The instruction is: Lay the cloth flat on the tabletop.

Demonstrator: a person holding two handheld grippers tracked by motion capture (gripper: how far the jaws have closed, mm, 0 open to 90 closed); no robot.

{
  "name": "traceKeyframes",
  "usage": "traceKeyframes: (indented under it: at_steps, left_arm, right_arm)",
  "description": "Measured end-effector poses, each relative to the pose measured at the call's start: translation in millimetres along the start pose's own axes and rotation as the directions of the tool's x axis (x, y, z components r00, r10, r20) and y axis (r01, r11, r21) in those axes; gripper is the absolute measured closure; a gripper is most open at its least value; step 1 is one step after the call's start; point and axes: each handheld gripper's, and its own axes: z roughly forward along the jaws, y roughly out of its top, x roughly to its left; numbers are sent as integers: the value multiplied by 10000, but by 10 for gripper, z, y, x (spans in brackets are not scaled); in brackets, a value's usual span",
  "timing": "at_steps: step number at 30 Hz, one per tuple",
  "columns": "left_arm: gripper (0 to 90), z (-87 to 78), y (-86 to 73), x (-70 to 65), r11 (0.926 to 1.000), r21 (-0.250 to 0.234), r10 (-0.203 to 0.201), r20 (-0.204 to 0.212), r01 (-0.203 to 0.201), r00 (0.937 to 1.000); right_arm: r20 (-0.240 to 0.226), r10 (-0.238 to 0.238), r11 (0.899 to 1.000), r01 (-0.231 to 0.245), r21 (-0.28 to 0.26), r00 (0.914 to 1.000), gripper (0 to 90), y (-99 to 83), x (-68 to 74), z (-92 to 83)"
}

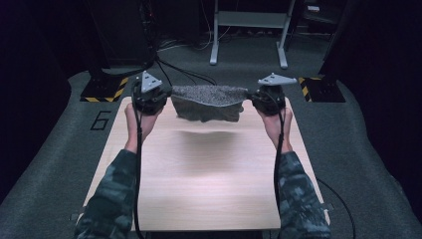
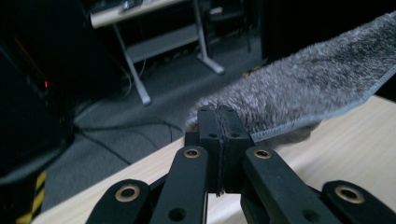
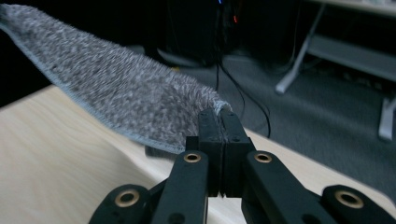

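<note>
Grey towel (image 1: 209, 99) is hanging in the air above the far half of the wooden table (image 1: 209, 184), clear of the surface, stretched between my two tools. Top edge is running nearly level from one tool to the other; the body is sagging below in a folded, darker mass and casting a soft shadow on the wood.

My left gripper (image 1: 149, 97) is pinching the towel's left corner. In the left gripper view the jaws are pressed together on the fluffy pile, with the hemmed edge (image 2: 322, 116) trailing off to the right above the tabletop.

My right gripper (image 1: 268, 97) is pinching the opposite corner. In the right gripper view the jaws are likewise pressed tight on the cloth (image 3: 121, 88), which is stretching away up and left.

Both my hands are sitting under the tools, camouflage sleeves (image 1: 107, 199) coming in from the near edge. Grey carpet (image 1: 54, 164) is surrounding the table; a pale desk frame (image 1: 249, 30) is standing beyond.
</note>
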Motion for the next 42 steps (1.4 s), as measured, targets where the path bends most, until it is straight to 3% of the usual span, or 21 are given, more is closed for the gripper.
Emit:
traceKeyframes:
  at_steps: [4,7,8,9,11,13,14,15,17,18,19,20,21,25,29,30,31,33,35,39,42]
  left_arm:
    - [893,-119,-552,-262,9968,709,345,413,-374,9985]
    - [892,-121,-1061,-408,9869,1609,0,906,-146,9959]
    - [891,-121,-1061,-408,9869,1609,0,906,-146,9959]
    - [891,-122,-1378,-487,9788,2049,-312,1143,72,9930]
    - [890,-132,-1643,-580,9676,2500,-694,1349,338,9884]
    - [888,-150,-1845,-683,9582,2834,-877,1600,393,9832]
    - [886,-150,-1845,-683,9582,2834,-877,1600,393,9832]
    - [884,-167,-1996,-781,9499,3095,-1030,1788,435,9785]
    - [877,-176,-2059,-813,9445,3255,-1121,1899,452,9754]
    - [865,-187,-2151,-852,9362,3484,-1227,2017,459,9717]
    - [846,-192,-2179,-861,9307,3613,-1406,2083,574,9679]
    - [815,-192,-2179,-861,9307,3613,-1406,2083,574,9679]
    - [745,-211,-2211,-876,9237,3756,-1677,2190,756,9612]
    - [509,-286,-2219,-853,9159,3912,-1826,2068,898,9612]
    - [367,-274,-2152,-741,9207,3741,-1878,1740,1115,9667]
    - [339,-274,-2152,-741,9207,3741,-1878,1740,1115,9667]
    - [323,-203,-2096,-679,9265,3560,-1873,1555,1218,9699]
    - [270,-115,-2039,-631,9275,3522,-1816,1308,1255,9746]
    - [249,-51,-1997,-594,9265,3589,-1722,1374,1130,9754]
    - [203,242,-1890,-522,9305,3491,-1597,1146,1108,9805]
    - [190,369,-1875,-496,9260,3629,-1552,1143,1042,9812]
  right_arm:
    - [-314,-110,9997,117,203,9994,893,-422,159,-261]
    - [-736,145,9971,-90,757,9972,887,-885,257,-287]
    - [-736,145,9971,-90,757,9972,887,-885,257,-287]
    - [-982,286,9890,-140,1470,9948,885,-1205,359,-252]
    - [-1206,439,9741,-157,2257,9917,883,-1519,465,-191]
    - [-1333,721,9567,-308,2893,9885,882,-1795,536,-146]
    - [-1333,721,9567,-308,2893,9885,882,-1795,536,-146]
    - [-1361,1085,9417,-579,3315,9847,881,-2009,558,-131]
    - [-1407,1296,9369,-748,3414,9815,880,-2094,555,-132]
    - [-1390,1626,9275,-1033,3593,9769,870,-2211,575,-164]
    - [-1421,1757,9246,-1137,3636,9741,855,-2252,583,-179]
    - [-1421,1757,9246,-1137,3636,9741,855,-2252,583,-179]
    - [-1400,1788,9209,-1156,3723,9739,791,-2314,601,-194]
    - [-1328,2154,9159,-1530,3710,9675,586,-2369,542,-236]
    - [-1129,2205,9268,-1720,3338,9688,351,-2295,461,-245]
    - [-1129,2205,9268,-1720,3338,9688,351,-2295,461,-245]
    - [-1057,2093,9334,-1664,3180,9721,278,-2215,438,-196]
    - [-1076,2090,9363,-1671,3090,9720,232,-2132,417,-114]
    - [-1046,1855,9419,-1464,3025,9771,194,-2057,406,-9]
    - [-1078,1618,9387,-1193,3235,9809,151,-1955,443,212]
    - [-1097,1457,9367,-1013,3353,9832,142,-1933,475,322]
